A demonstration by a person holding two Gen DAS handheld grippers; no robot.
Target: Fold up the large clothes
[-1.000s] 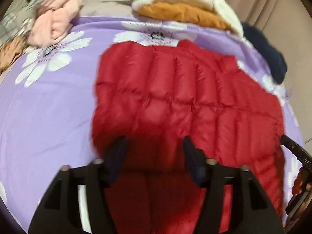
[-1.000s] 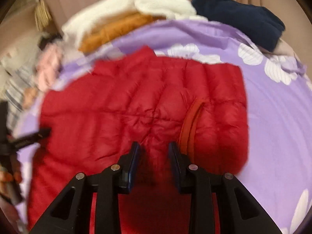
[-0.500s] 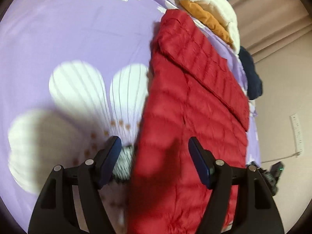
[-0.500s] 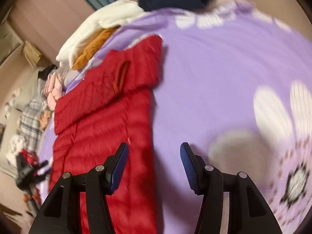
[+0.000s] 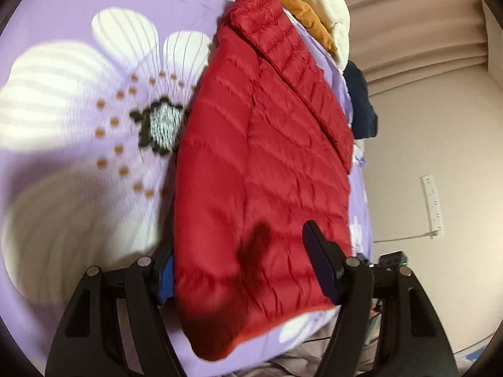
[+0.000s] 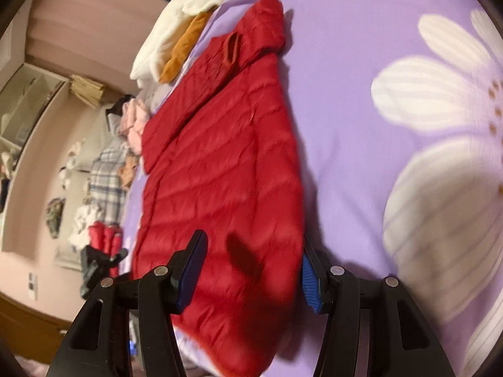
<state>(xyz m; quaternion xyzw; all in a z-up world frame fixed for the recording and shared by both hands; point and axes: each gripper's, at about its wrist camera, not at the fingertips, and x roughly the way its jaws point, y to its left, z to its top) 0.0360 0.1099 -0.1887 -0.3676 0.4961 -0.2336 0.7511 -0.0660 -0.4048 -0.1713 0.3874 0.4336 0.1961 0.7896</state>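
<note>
Between the left gripper's jaws lay the near hem corner of the red puffer jacket, which was spread flat on the purple flowered bedsheet, its collar end far ahead of the jaws and its top already folded over. Those jaws stood wide: one finger sat low at the jacket's outer edge against the sheet, the other rode above the quilted fabric, and neither pad appeared to press on it. The right gripper mirrored this at the opposite hem corner, its jaws parted to a middling gap astride the jacket's edge, one pad over the red fabric and one just beside it on the sheet; nothing was clamped there either. A pile of white and mustard clothes lay beyond the collar, well apart from both sets of jaws.

The step in hand looked like taking hold of the hem, one corner per gripper, ahead of folding the lower part up toward the collar. The next move would call for both jaws to close firmly through the slippery, puffy layers, then lift together evenly so the fold stays square.
</note>
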